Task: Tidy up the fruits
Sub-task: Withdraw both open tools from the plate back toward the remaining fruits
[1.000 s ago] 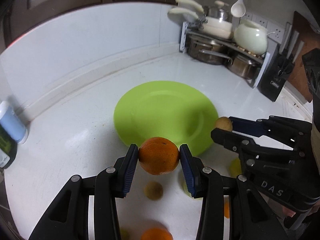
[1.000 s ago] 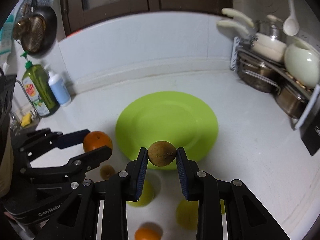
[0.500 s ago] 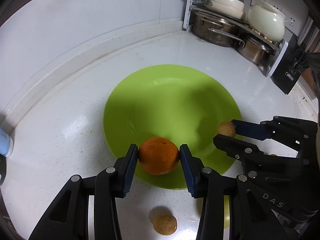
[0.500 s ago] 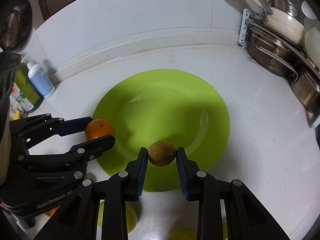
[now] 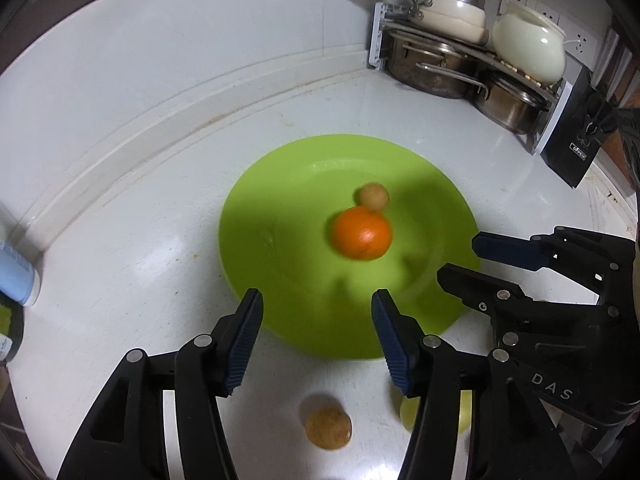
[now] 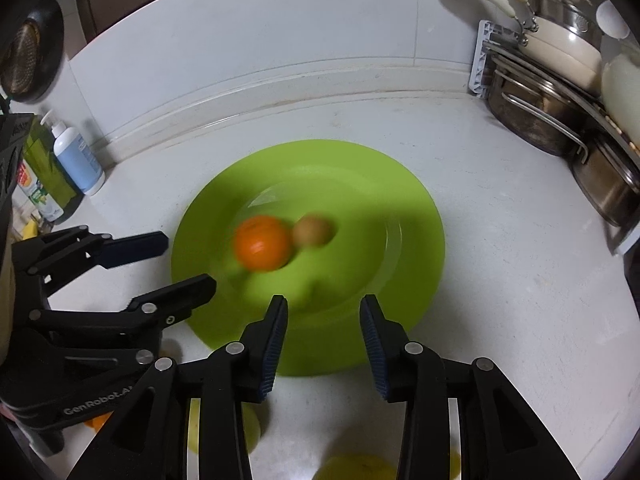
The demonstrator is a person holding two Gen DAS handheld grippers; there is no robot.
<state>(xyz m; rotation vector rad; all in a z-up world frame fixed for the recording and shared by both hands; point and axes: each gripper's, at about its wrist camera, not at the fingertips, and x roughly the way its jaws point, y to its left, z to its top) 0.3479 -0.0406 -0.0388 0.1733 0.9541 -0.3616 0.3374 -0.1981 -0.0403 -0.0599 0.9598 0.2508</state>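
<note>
Orange (image 5: 362, 233) and small brown fruit (image 5: 374, 196), blurred, seemingly touching, on green plate (image 5: 280, 280); both jaws opening, empty.

Looked like a home kitchen. There was a white counter (image 6: 500, 240) with a tiled wall behind, a rack (image 5: 460, 68) of steel pots and pans at 1 o'clock, a soap bottle (image 6: 76, 156) and dish liquid (image 6: 38, 176) at 9, and a knife block (image 5: 576, 140) at 3.

Both grippers released, jaws opening; orange (image 5: 362, 233) and brown fruit (image 5: 373, 196) now on plate (image 5: 280, 280)
</note>
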